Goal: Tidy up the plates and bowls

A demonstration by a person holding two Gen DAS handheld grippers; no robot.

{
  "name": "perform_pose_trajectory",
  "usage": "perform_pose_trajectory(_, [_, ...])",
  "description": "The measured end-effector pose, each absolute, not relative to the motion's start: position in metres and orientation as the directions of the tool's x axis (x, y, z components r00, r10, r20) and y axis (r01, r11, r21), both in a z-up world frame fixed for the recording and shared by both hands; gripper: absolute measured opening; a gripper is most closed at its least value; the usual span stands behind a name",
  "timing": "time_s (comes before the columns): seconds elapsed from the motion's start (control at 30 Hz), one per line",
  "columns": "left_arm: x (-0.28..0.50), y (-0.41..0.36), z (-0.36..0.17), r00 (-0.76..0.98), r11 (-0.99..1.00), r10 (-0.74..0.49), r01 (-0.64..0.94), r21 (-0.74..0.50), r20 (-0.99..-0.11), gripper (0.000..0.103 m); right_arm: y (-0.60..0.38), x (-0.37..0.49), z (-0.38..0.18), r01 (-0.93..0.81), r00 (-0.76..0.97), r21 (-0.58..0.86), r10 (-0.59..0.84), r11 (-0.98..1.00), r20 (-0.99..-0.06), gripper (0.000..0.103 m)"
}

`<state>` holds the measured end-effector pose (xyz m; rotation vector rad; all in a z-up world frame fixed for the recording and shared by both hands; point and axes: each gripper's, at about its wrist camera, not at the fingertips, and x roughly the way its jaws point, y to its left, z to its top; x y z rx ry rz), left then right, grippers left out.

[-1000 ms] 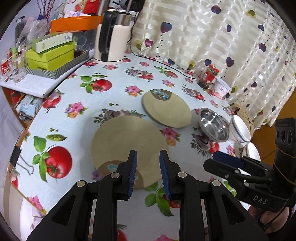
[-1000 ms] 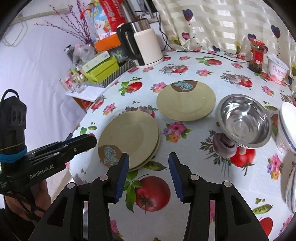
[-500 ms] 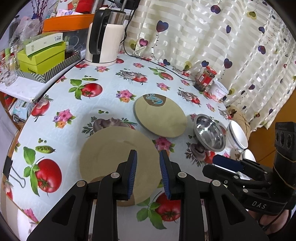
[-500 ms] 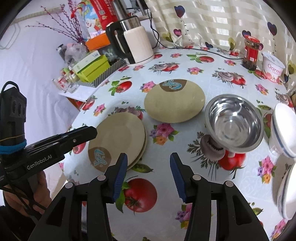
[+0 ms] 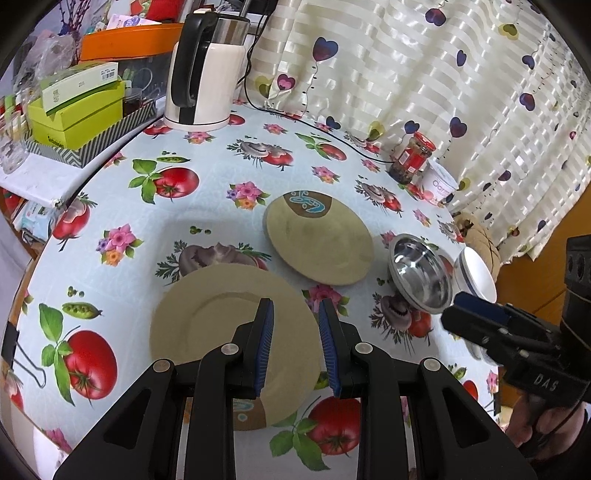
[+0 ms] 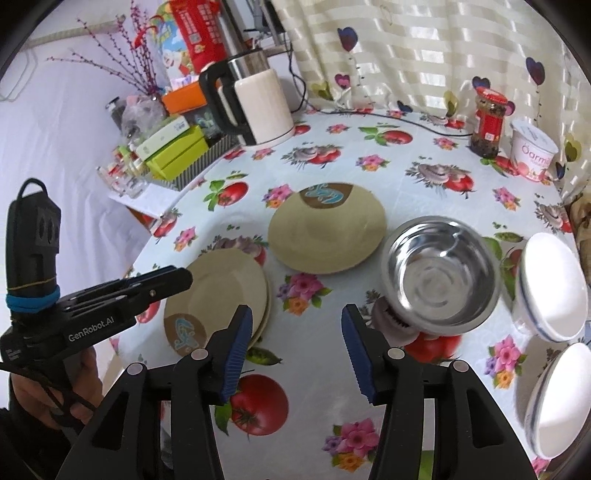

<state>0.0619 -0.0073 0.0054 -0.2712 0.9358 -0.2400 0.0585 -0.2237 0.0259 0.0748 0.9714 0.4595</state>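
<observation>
both grippers farther over flat plates (image 5: 207, 325); left gripper (image 5: 295, 345) jaws apart, right gripper (image 6: 297, 354) jaws opening, empty

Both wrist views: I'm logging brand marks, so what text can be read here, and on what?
"GenRobot.AI": side of the left tongs.
"DAS": body of the right tongs.
"Oarm...", cut off: white tub.
Red jar, green boxes, red package: print too small or blurred.
</observation>
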Motion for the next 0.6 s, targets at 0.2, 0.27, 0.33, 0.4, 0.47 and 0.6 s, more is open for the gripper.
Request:
perform_pose_trajectory(0.2, [0.075, -0.01, 0.007, 0.569, 0.939, -0.322, 0.09, -0.332, -0.757, 0.026, -0.241, 0.07, 0.033, -0.304, 0.506, 0.255, 0.382, 0.918, -0.773, 0.052])
perform_pose_trajectory(0.27, [0.08, -0.011, 0.007, 0.567, 0.937, -0.327, 0.093, -0.336, -0.756, 0.026, -0.245, 0.076, 0.035, -0.294, 0.514, 0.248, 0.371, 0.923, -0.773, 0.052])
perform_pose_trajectory(0.33, [0.085, -0.012, 0.007, 0.564, 0.935, -0.333, 0.095, -0.341, -0.756, 0.026, -0.247, 0.081, 0.036, -0.29, 0.518, 0.246, 0.368, 0.925, -0.772, 0.052])
perform_pose_trajectory(0.4, [0.091, -0.013, 0.006, 0.562, 0.934, -0.335, 0.093, -0.344, -0.756, 0.026, -0.249, 0.086, 0.037, -0.289, 0.521, 0.242, 0.365, 0.926, -0.772, 0.052])
perform_pose_trajectory(0.47, [0.097, -0.013, 0.005, 0.559, 0.931, -0.341, 0.09, -0.353, -0.756, 0.031, -0.25, 0.092, 0.037, -0.287, 0.523, 0.242, 0.363, 0.927, -0.771, 0.052])
perform_pose_trajectory(0.6, [0.107, -0.014, 0.002, 0.555, 0.93, -0.343, 0.084, -0.359, -0.758, 0.033, -0.25, 0.106, 0.037, -0.288, 0.523, 0.243, 0.365, 0.926, -0.77, 0.053])
